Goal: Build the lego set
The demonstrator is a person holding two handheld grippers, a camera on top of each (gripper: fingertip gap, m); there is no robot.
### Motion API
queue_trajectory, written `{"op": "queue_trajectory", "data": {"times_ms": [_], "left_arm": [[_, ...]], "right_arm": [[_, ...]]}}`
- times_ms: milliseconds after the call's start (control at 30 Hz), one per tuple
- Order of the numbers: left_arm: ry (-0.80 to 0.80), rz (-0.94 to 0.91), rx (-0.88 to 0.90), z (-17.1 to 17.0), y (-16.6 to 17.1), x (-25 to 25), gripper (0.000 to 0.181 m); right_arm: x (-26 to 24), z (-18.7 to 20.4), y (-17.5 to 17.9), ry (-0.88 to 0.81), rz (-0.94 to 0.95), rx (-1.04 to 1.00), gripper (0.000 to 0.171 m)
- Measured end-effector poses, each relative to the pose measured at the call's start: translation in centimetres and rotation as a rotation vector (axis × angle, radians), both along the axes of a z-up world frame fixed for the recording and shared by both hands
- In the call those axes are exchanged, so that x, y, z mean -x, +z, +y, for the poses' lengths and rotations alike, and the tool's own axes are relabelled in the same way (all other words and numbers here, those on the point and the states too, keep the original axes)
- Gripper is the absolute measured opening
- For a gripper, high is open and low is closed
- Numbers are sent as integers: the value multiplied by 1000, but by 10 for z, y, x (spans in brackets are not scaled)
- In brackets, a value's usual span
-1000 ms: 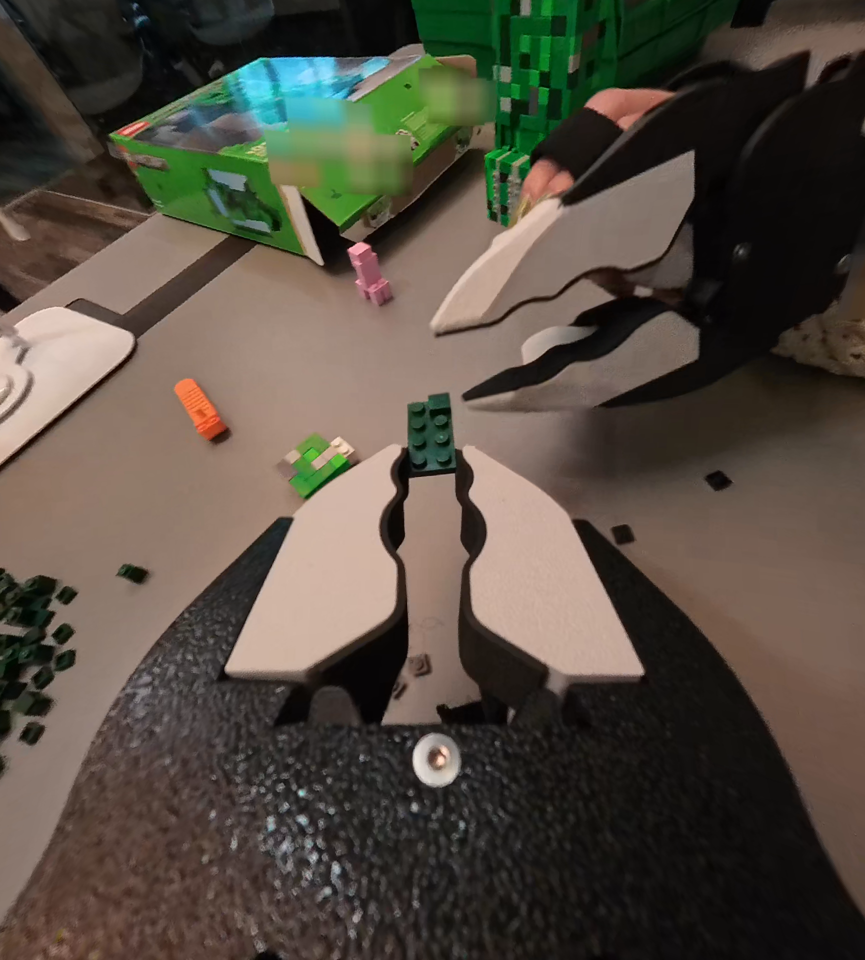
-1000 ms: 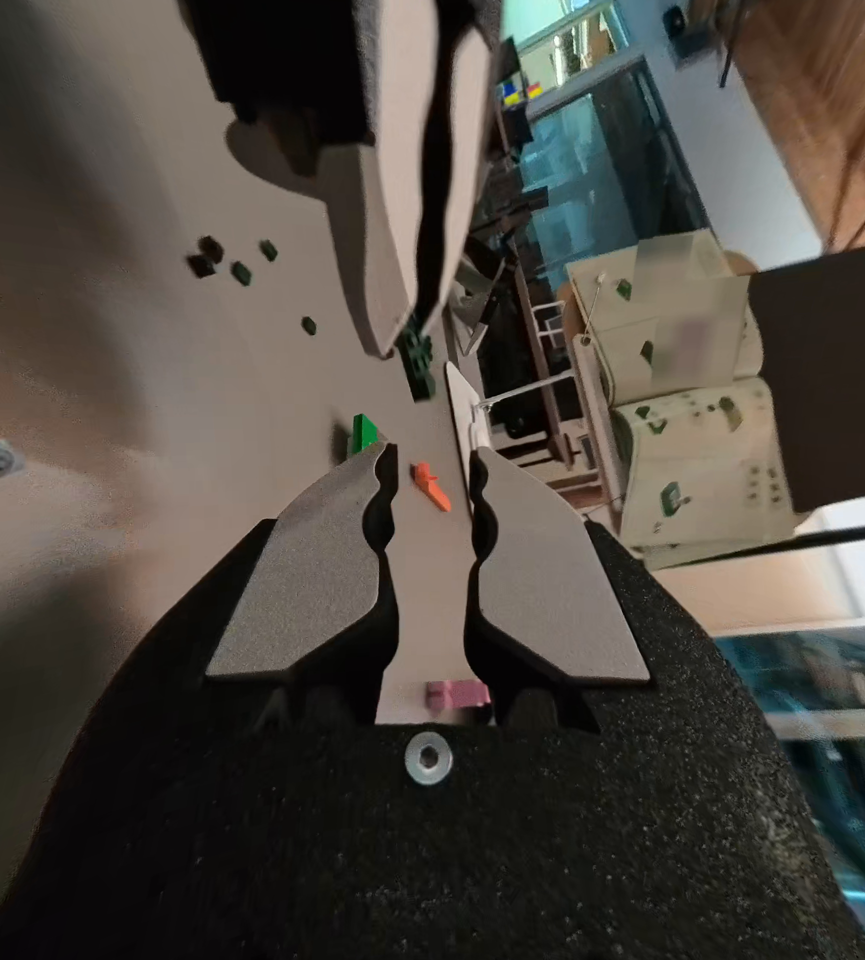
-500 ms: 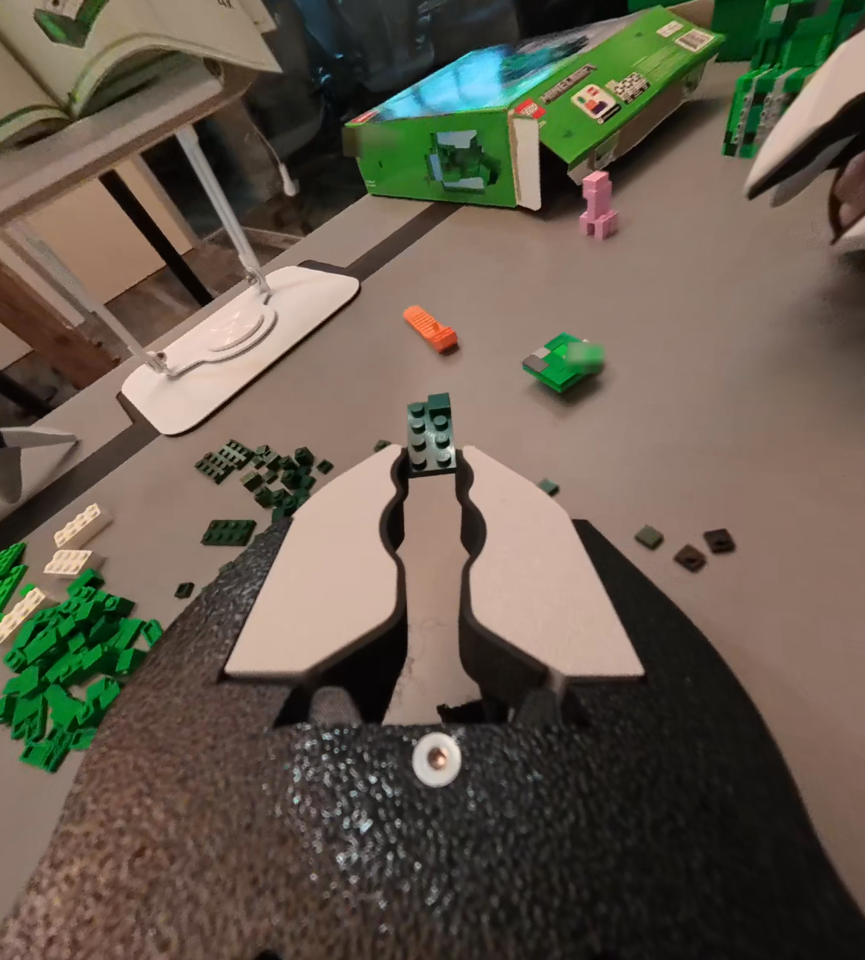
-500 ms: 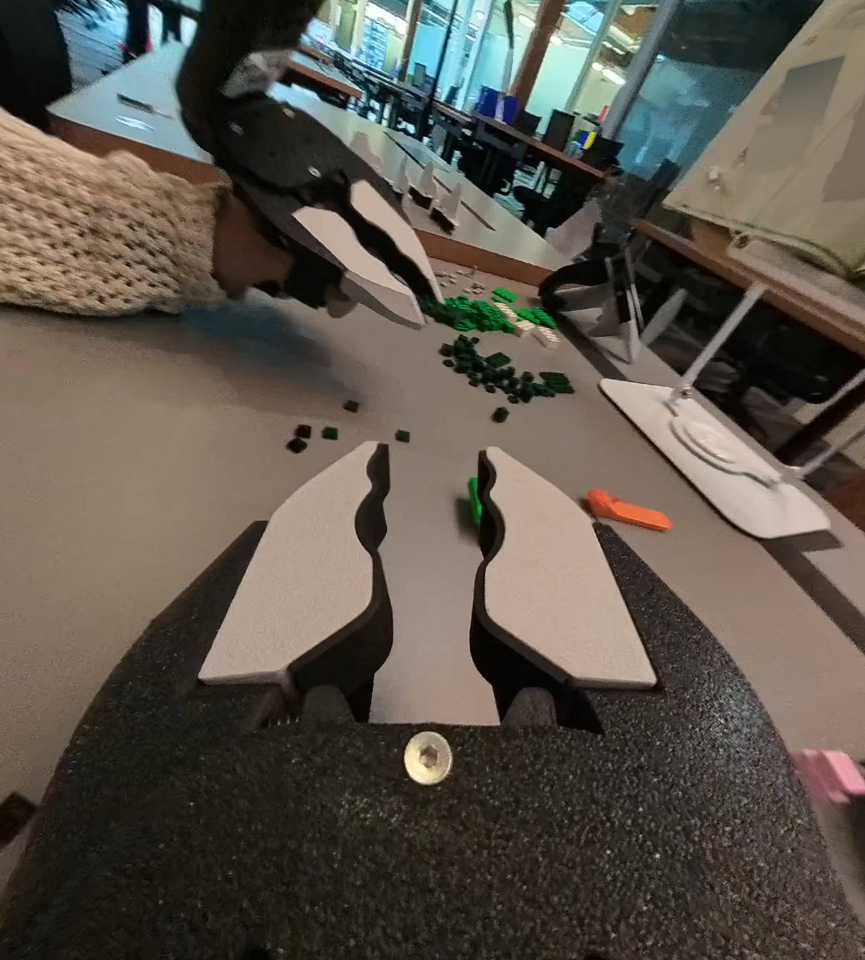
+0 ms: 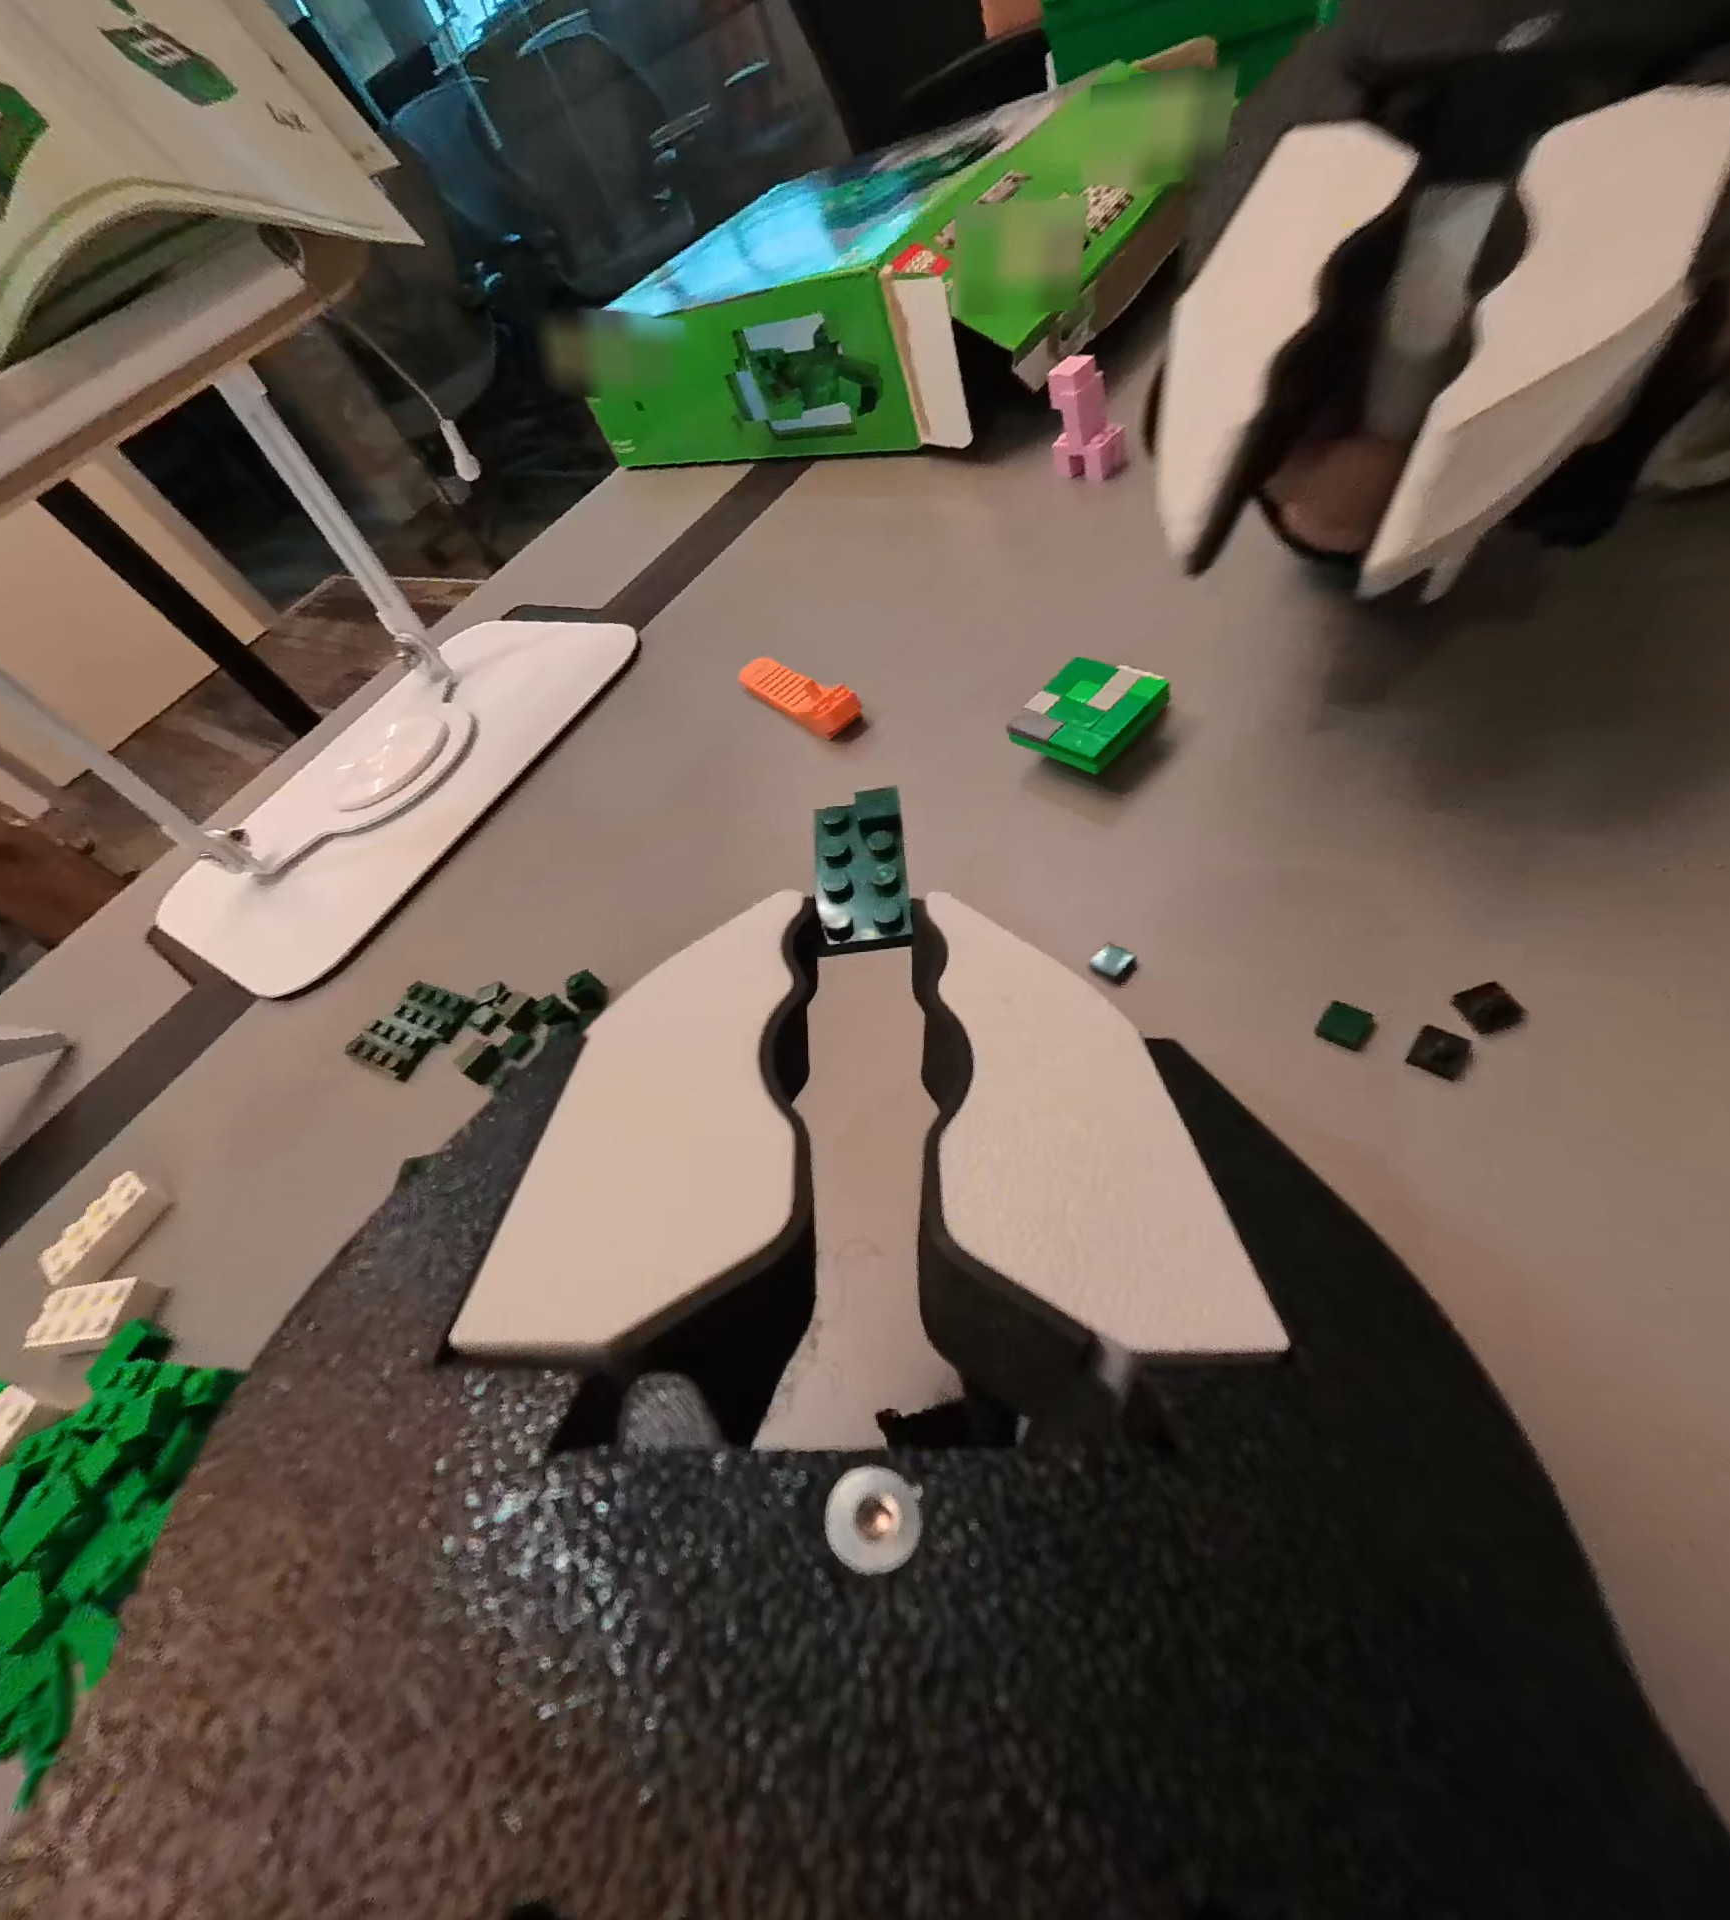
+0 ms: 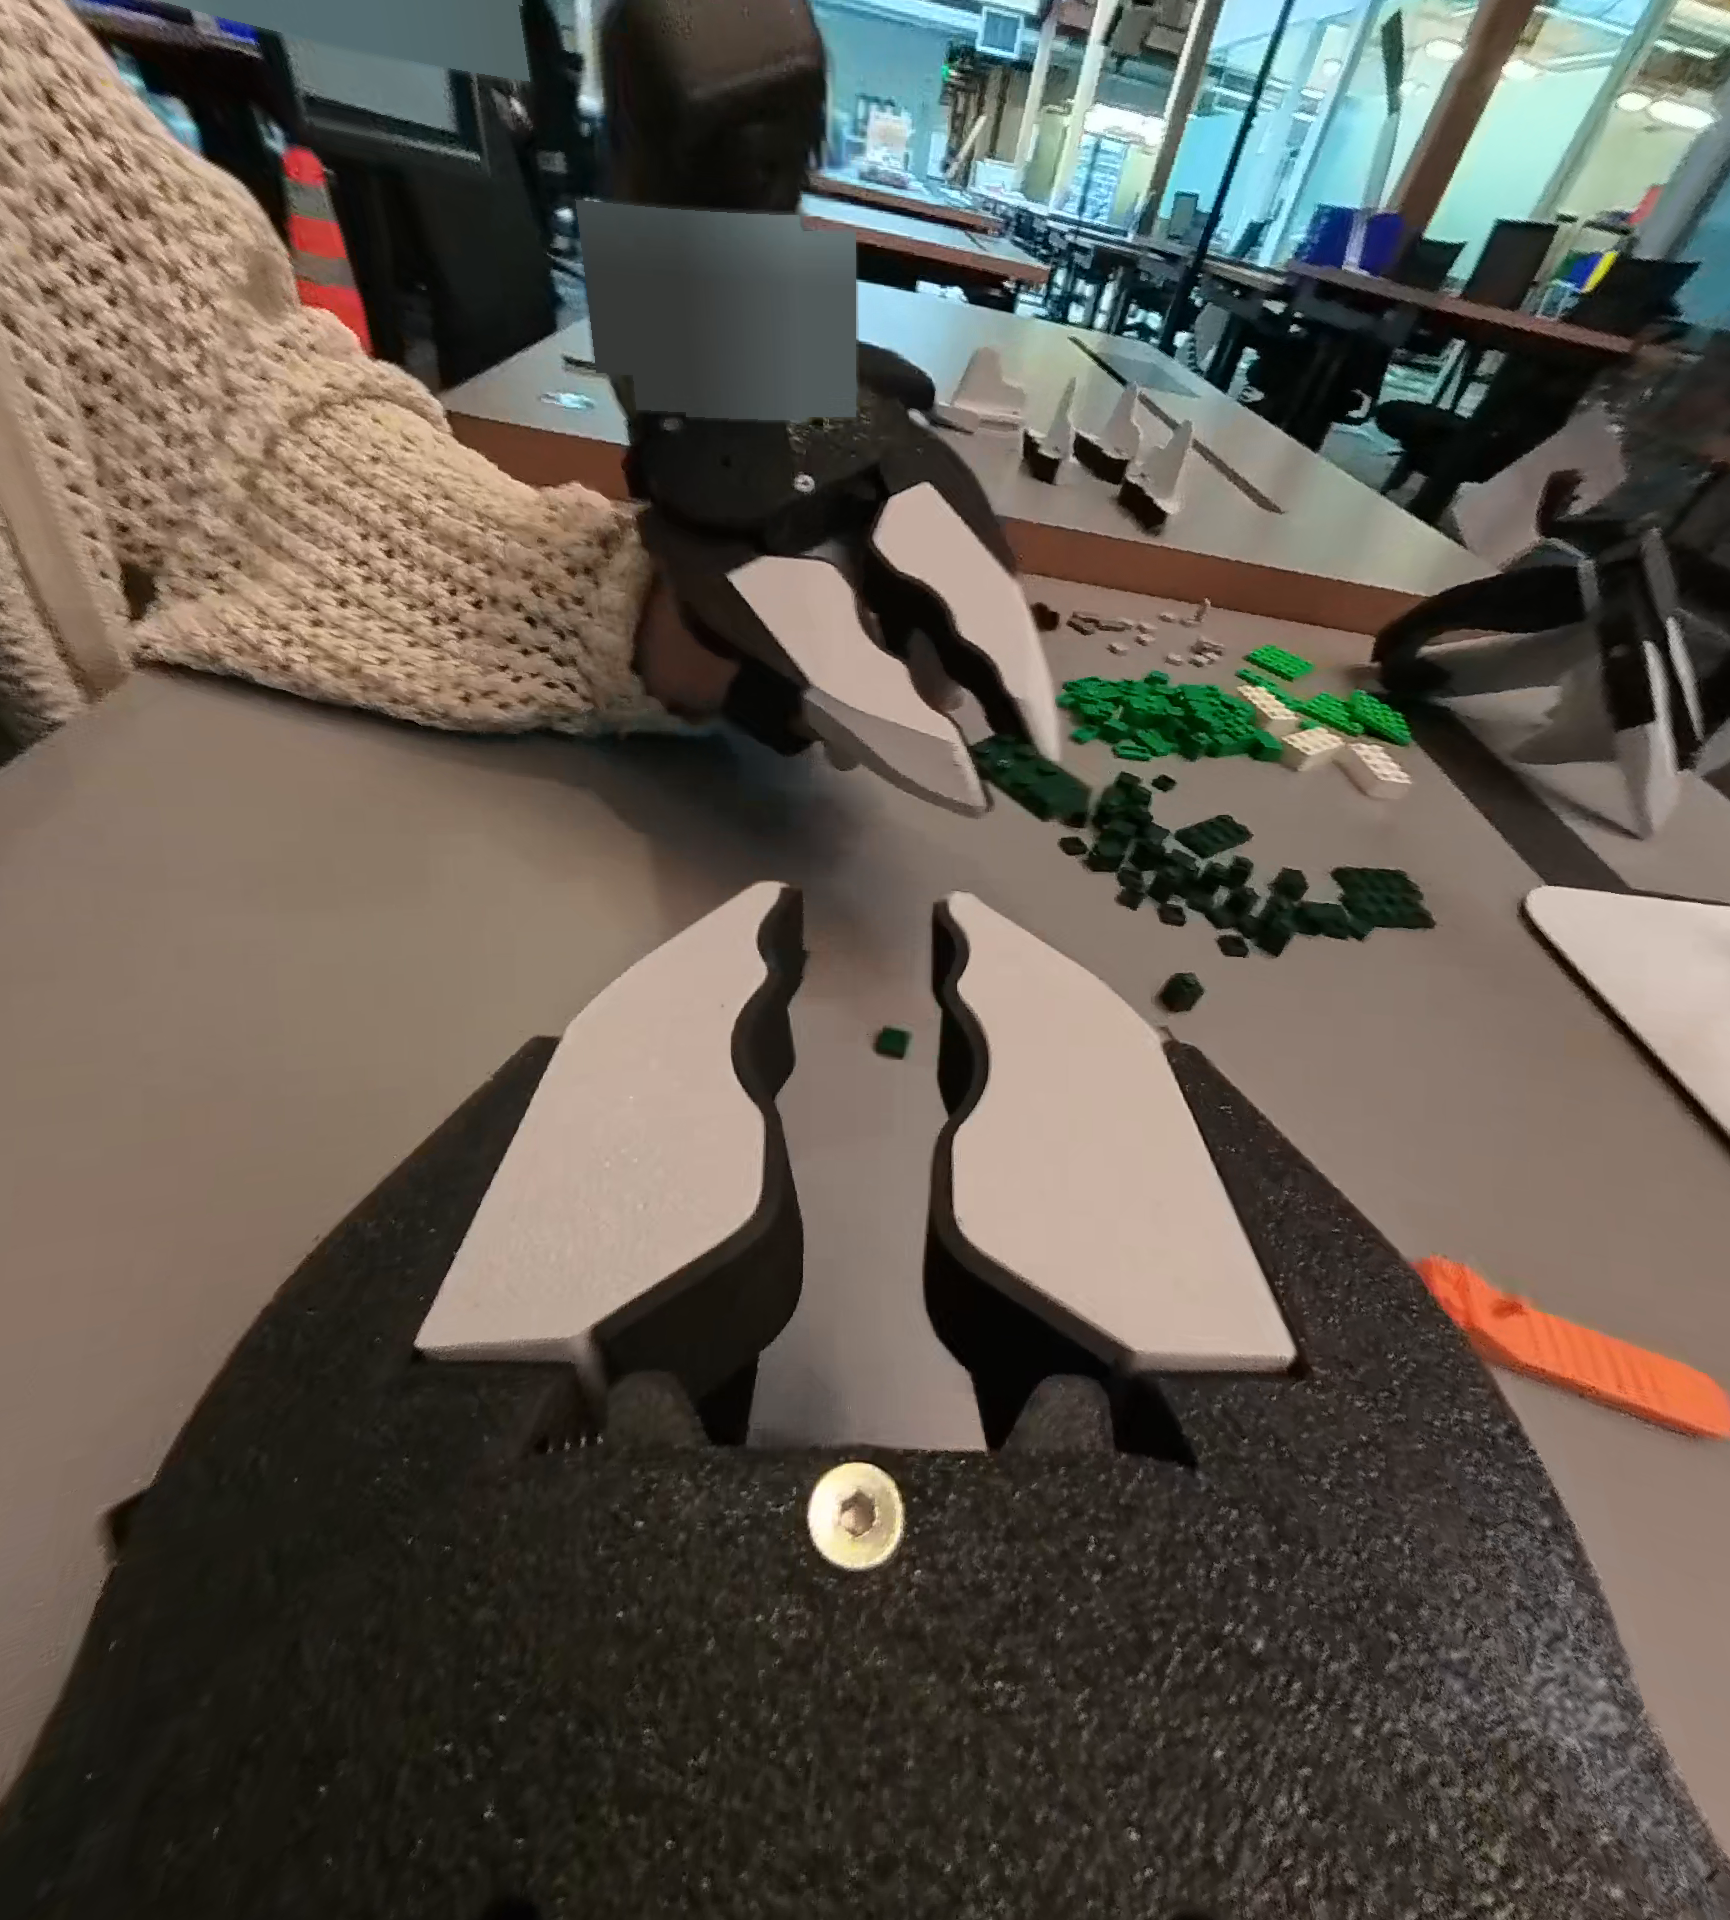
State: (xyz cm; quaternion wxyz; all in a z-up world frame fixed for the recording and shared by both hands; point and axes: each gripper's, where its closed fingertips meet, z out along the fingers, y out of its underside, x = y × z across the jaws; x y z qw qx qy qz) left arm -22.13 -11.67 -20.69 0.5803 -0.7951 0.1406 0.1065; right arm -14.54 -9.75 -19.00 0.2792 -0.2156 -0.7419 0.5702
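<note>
My left gripper (image 5: 863,914) is shut on a dark green studded plate piece (image 5: 861,868) and holds it above the grey table (image 5: 1463,1299). The same gripper shows in the right wrist view (image 6: 996,774), over the dark green brick pile (image 6: 1204,883). My right gripper (image 6: 866,914) is open and empty, low over the table, with a small dark green tile (image 6: 892,1041) lying on the table between its fingers. In the left wrist view the right gripper (image 5: 1287,561) hangs at the upper right. A small green and grey assembly (image 5: 1089,717) lies ahead of the left gripper.
An orange brick separator (image 5: 801,698), a pink figure (image 5: 1084,416) and the green set box (image 5: 840,343) lie farther off. The white stand base (image 5: 393,800) is left. Bright green and white bricks (image 6: 1204,717) lie beyond the dark pile. Loose small tiles (image 5: 1344,1023) lie to the right. Some 9 centimeters of space lies between my two pairs of fingers. The pink figure (image 5: 1084,416) is about 25 centimeters from both grippers' fingertips.
My right gripper has turned from sideways to level and dropped toward the table over a small tile. My left gripper has pulled back from it, still holding the dark green piece.
</note>
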Motion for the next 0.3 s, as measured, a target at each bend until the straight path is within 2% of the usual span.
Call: {"op": "queue_trajectory", "data": {"times_ms": [133, 300], "left_arm": [[-51, -55, -14, 1, 1, -13, 16], [-83, -72, 12, 3, -6, -20, 16]], "right_arm": [[8, 3, -5, -59, 45, -48, 25], [6, 13, 8, -160, 180, -21, 20]]}}
